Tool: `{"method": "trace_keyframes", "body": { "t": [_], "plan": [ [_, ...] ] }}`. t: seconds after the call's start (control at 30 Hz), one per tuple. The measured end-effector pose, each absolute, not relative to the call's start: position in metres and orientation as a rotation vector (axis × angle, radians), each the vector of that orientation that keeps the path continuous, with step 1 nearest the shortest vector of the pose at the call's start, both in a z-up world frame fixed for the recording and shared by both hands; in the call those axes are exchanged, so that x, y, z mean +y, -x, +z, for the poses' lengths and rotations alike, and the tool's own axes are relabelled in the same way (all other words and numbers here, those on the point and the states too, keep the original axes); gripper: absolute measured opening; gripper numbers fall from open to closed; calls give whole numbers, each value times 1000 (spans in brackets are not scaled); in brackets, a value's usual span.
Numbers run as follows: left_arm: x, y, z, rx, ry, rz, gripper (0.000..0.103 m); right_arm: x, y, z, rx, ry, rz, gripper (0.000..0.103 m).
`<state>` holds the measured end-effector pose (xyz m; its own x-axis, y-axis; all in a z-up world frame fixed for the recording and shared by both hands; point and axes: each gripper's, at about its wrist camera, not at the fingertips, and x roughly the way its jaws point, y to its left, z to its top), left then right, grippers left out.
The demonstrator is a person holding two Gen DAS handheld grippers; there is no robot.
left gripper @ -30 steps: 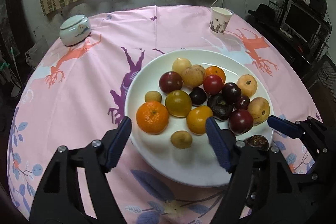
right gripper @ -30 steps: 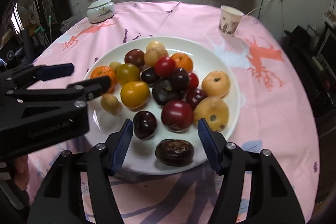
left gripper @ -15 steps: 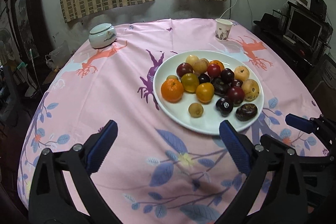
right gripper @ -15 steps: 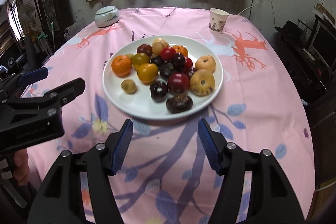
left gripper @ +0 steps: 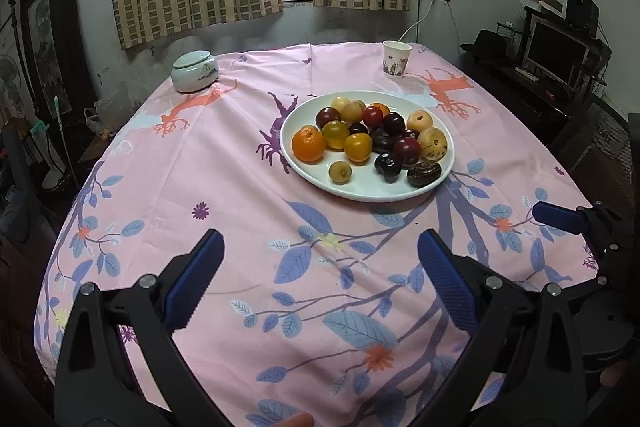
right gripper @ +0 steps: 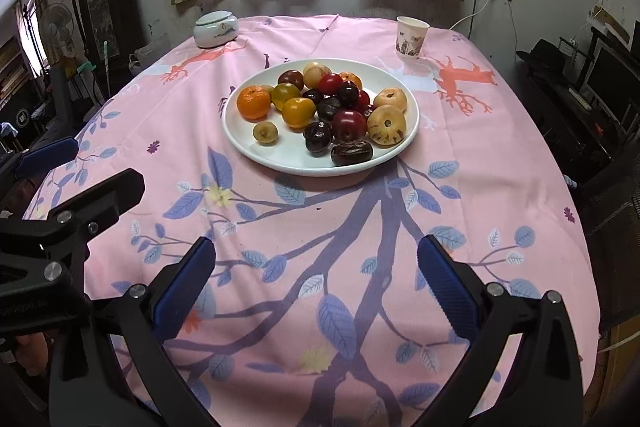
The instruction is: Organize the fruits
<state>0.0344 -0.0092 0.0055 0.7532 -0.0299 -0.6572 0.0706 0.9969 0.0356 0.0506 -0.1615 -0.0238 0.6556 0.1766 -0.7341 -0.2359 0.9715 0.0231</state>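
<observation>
Checked curtains hang over a bright window behind a round table (left gripper: 208,163) spread with a pink cloth printed with blue leaves and purple branches. At the far left of it stands a pale lidded ceramic jar (left gripper: 195,71), shut, its contents hidden. Nearer, the left gripper (left gripper: 320,279) hangs over the bare front of the cloth with its blue-padded fingers (left gripper: 192,281) spread wide and holding nothing. Past the middle sits a wide white plate (left gripper: 366,189) carrying all the fruit: an orange mandarin (left gripper: 308,145) at its left edge, a small yellow-green round fruit (left gripper: 340,171) lying apart at the front, a yellow-orange fruit (left gripper: 357,147) beside them, then dark plums (left gripper: 387,163), a wrinkled brown-purple fruit (left gripper: 424,173) at the front right, and tan spotted fruits (left gripper: 432,143) on the right side. A patterned paper cup (left gripper: 395,59) stands behind the plate; whether it holds anything cannot be told. The right gripper (right gripper: 320,283) is likewise held wide apart and empty, well short of the plate. No fruit lies off the plate, so the sorting looks either unstarted or finished; if more is wanted, the next move calls for reaching forward and closing gently round one loose fruit, the isolated yellow-green one being easiest.
</observation>
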Motion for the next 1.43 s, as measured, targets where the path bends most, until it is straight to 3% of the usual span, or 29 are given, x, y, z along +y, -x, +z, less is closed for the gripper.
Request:
{"method": "trace_keyframes", "body": {
  "t": [0.47,1.43],
  "plan": [
    [-9,0,6,703,-54,-67,99,-172,-17,-23,813,24,215,102],
    [-5,-36,-13,772,0,-81,99,-177,-43,-39,867,-31,223,102]
  ]
}}
